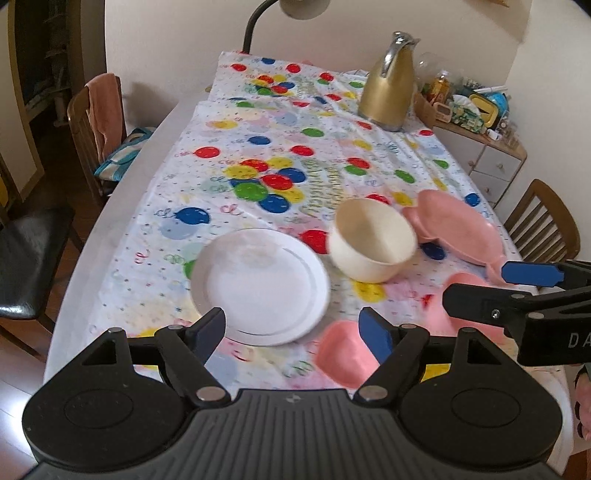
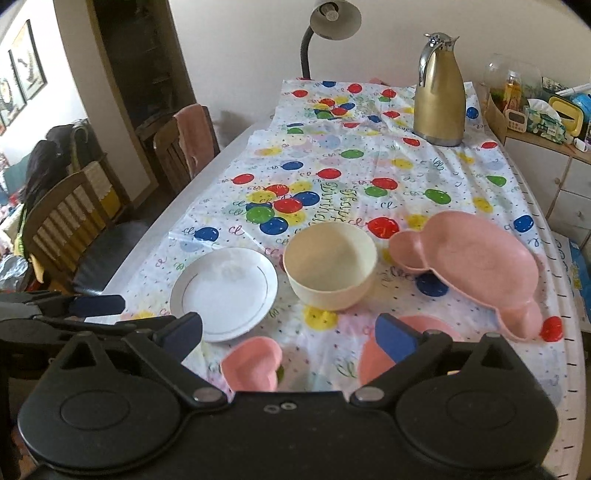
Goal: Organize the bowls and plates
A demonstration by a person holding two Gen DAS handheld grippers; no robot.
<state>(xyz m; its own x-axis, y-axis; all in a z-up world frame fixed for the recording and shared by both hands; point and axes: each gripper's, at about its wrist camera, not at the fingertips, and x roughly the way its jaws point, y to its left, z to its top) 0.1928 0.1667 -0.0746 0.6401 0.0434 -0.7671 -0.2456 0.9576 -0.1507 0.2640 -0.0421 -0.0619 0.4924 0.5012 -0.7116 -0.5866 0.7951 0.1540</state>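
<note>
A white plate (image 1: 260, 286) (image 2: 224, 291) lies on the balloon tablecloth, with a cream bowl (image 1: 373, 240) (image 2: 330, 264) to its right. A pink divided plate (image 1: 456, 229) (image 2: 469, 271) lies further right. A small pink dish (image 1: 343, 354) (image 2: 255, 363) sits near the front edge, and a round pink plate (image 2: 376, 354) (image 1: 465, 306) lies beside it. My left gripper (image 1: 295, 332) is open above the white plate's near rim. My right gripper (image 2: 290, 332) is open above the front dishes; it also shows in the left wrist view (image 1: 491, 288).
A gold thermos jug (image 1: 388, 85) (image 2: 439, 92) stands at the table's far right. A lamp (image 2: 332, 22) stands at the far end. Wooden chairs (image 1: 96, 122) (image 2: 66, 221) line the left side, another chair (image 1: 543, 221) and a cluttered cabinet (image 2: 546, 147) the right.
</note>
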